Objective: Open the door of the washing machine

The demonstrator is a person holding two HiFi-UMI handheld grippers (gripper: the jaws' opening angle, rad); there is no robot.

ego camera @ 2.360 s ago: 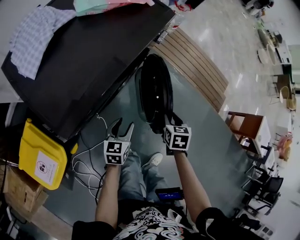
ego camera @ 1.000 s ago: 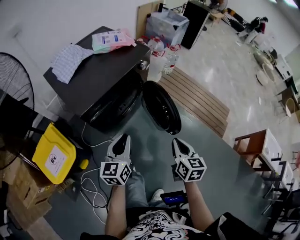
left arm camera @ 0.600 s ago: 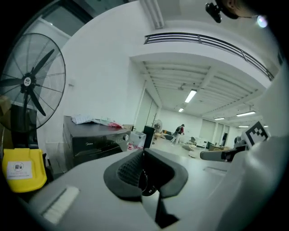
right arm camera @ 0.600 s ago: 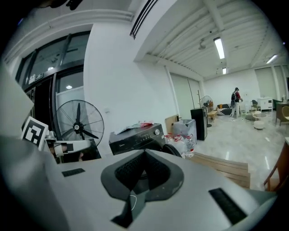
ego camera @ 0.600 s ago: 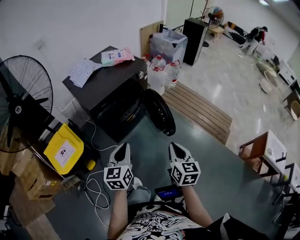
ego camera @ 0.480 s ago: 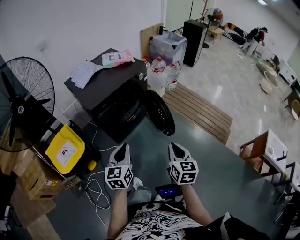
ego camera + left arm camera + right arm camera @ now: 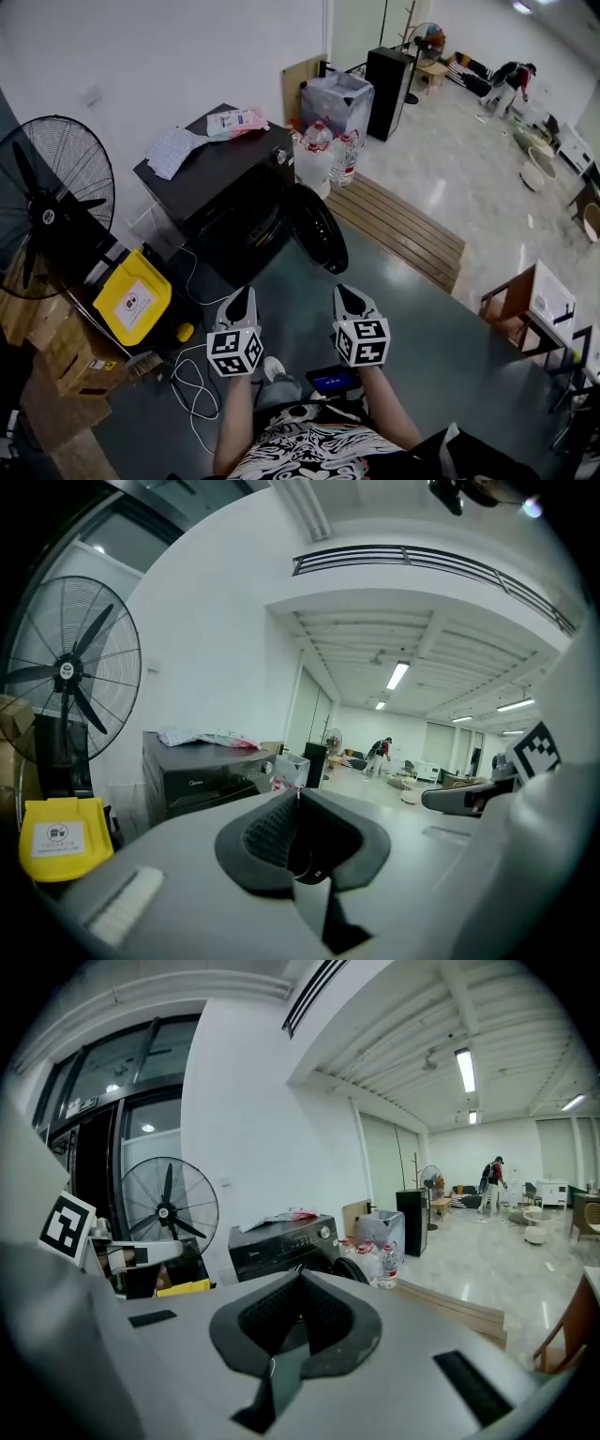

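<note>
Ahead on the floor: washing machine (image 7: pixel 225 202), its door (image 7: pixel 317 228) standing wide open. My left tool (image 7: pixel 243 292) and right tool (image 7: pixel 343 291): jaws together, empty, well apart from it. I judge opening done; nothing further needed.

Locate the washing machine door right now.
Head view, centre: the door stands swung open at the right edge of the washing machine front, just below the water bottles and beside the wooden slats.

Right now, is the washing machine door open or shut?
Open: the round door stands swung well out from the front of the washing machine.
</note>
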